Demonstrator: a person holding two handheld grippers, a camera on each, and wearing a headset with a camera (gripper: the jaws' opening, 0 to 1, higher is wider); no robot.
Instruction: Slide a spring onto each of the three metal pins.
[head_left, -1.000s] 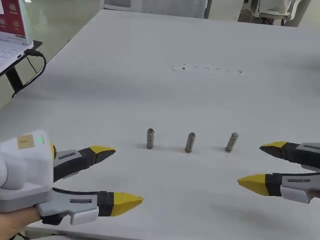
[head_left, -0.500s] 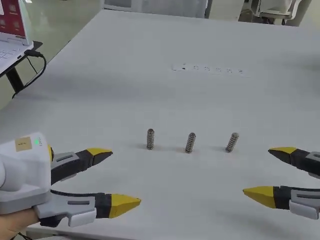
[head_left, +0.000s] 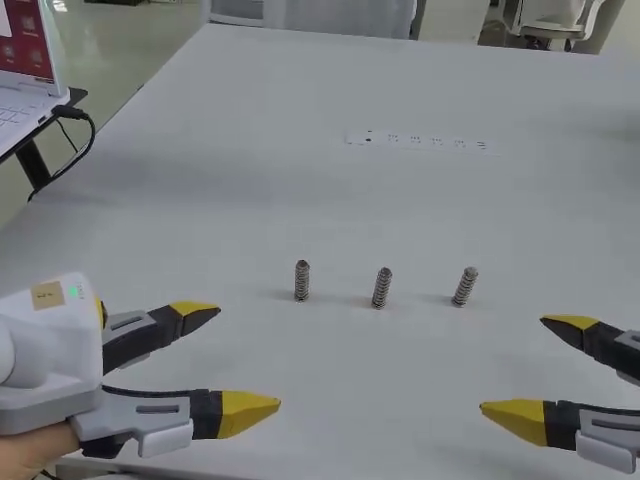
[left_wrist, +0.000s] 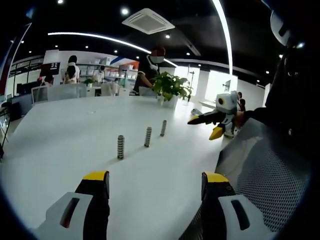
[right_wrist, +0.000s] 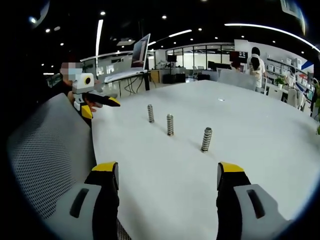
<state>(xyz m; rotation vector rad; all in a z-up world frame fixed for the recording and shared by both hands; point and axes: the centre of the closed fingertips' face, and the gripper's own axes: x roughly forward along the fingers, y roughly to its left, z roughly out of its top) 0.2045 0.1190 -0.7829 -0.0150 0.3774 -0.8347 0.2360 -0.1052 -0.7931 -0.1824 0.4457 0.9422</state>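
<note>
Three upright pins stand in a row on the white table, each with a spring coiled around it: the left one, the middle one and the right one. They also stand ahead of the jaws in the left gripper view, nearest spring, and in the right gripper view, nearest spring. My left gripper hovers open at the near left, short of the row. My right gripper hovers open at the near right. Nothing lies between either pair of jaws.
A laptop with a cable sits on a side table at far left. A faint printed strip lies further back on the white table. A mesh chair back stands near the table edge. A potted plant and people stand beyond.
Both grippers have drawn back toward the near edge, the right one further to the right and lower. The three springs on the pins have not moved.
</note>
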